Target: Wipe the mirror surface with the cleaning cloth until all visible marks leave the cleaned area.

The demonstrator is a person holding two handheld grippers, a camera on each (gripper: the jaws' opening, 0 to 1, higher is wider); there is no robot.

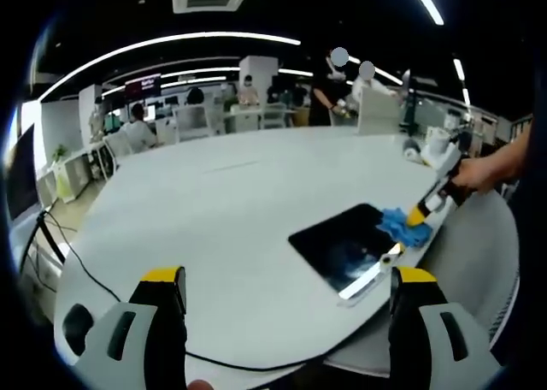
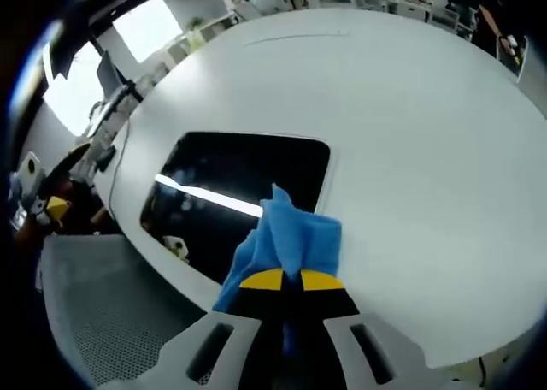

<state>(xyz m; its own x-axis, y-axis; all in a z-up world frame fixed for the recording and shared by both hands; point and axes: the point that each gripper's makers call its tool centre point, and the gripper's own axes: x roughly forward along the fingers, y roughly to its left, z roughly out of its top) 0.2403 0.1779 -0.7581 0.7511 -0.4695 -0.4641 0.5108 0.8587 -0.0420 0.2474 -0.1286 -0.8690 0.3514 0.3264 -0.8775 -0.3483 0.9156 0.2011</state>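
Mirror point(image 2: 244, 193): dark rounded panel flat on the white table point(image 2: 410, 150), near its edge; faint pale smudges on the glass toward 7 o'clock in the right gripper view
Cleaning cloth point(image 2: 295, 236): blue, bunched, lying over the mirror's rim at 5 o'clock
Right gripper point(image 2: 286, 280): jaws pinched closed on the cloth
Left gripper point(image 1: 286, 280): jaws wide apart, holding nothing, well apart from the mirror
Advice: press the cloth flat, sweep overlapping passes toward 10 o'clock across the smudges, keep the mirror from sliding off the edge
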